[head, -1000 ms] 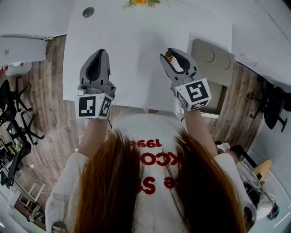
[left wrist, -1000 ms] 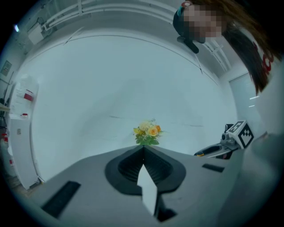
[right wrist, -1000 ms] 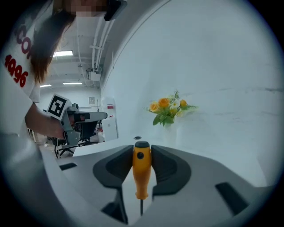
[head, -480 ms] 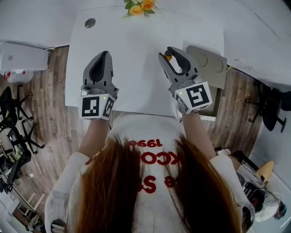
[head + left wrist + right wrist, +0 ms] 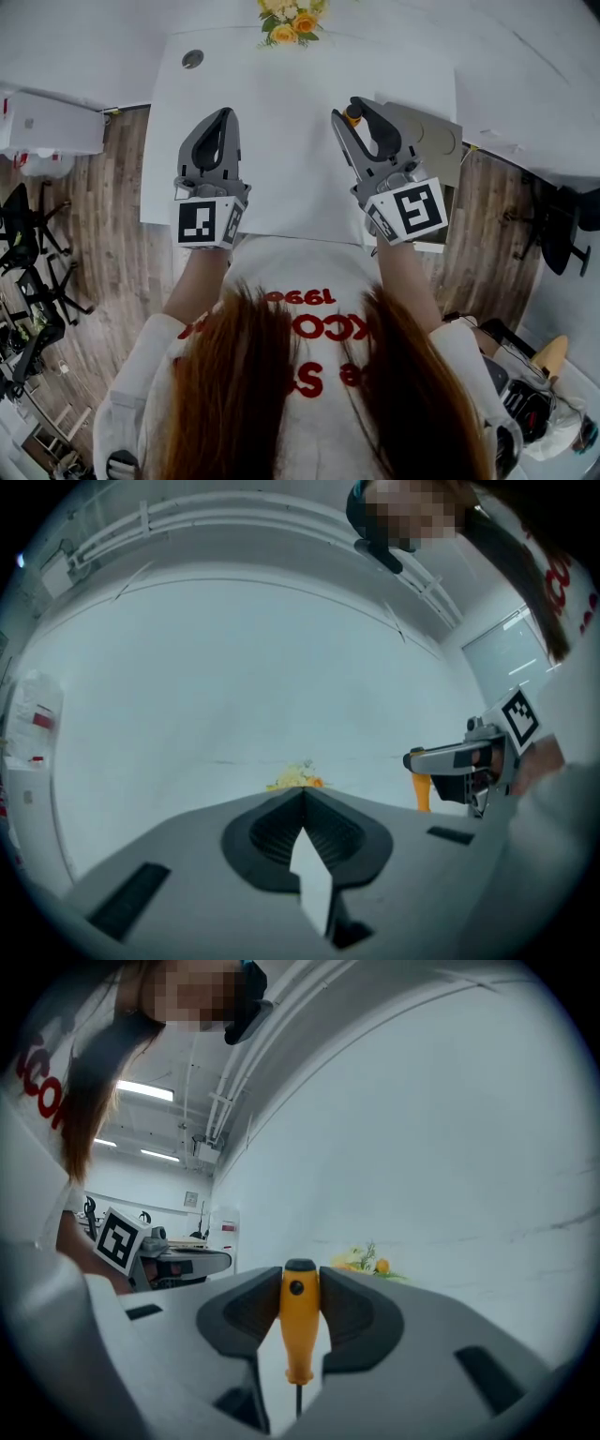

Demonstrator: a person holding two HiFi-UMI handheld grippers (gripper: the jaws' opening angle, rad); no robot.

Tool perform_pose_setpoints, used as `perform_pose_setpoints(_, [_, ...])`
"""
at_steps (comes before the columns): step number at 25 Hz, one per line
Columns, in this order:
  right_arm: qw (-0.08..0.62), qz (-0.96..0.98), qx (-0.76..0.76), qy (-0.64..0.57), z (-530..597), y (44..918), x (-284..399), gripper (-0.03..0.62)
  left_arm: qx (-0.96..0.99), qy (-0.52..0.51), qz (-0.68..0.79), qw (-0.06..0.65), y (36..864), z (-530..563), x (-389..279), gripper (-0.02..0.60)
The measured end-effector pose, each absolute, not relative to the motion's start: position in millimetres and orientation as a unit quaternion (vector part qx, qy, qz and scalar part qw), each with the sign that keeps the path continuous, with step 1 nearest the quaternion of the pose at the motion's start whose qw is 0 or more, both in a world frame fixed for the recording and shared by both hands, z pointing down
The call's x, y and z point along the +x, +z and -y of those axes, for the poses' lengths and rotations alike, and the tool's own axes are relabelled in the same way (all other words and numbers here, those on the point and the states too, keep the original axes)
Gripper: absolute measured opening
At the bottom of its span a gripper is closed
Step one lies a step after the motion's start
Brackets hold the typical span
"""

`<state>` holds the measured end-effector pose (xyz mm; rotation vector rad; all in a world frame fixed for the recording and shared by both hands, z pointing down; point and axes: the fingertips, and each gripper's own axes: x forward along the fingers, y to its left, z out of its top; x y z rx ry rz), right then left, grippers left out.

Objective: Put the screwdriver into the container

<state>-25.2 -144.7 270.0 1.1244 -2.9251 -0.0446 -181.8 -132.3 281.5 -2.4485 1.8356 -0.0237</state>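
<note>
The right gripper hovers over the white tabletop near its right edge. Its fingers are clamped on the orange handle of the screwdriver, whose shaft points back toward the gripper's body. The left gripper hangs over the tabletop's left half, fingers closed together with nothing between them. Yellow flowers sit at the tabletop's far edge.

The right gripper covers part of the container; the shaft of the screwdriver is mostly hidden.

Orange-handled screwdriver upright, clamped between right tool jaws.
</note>
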Motion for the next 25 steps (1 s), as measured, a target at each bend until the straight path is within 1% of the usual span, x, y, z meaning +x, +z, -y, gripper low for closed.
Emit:
perform_pose_setpoints(6, [-0.001,0.932,0.364,0.005,142,270,-22,0.124,-0.806,-0.002,-0.591,0.037,280,134,-176,0.007])
perform_pose_setpoints(13, [-0.001,0.921,0.390,0.013,137,273,0,0.124,-0.822,-0.001,-0.568,0.034,283,138,-154,0.007])
perform_pose_setpoints(25, [-0.003,0.882,0.472,0.019,117,270,62,0.124,-0.871,0.006,-0.491,0.021,287,146,-87,0.008])
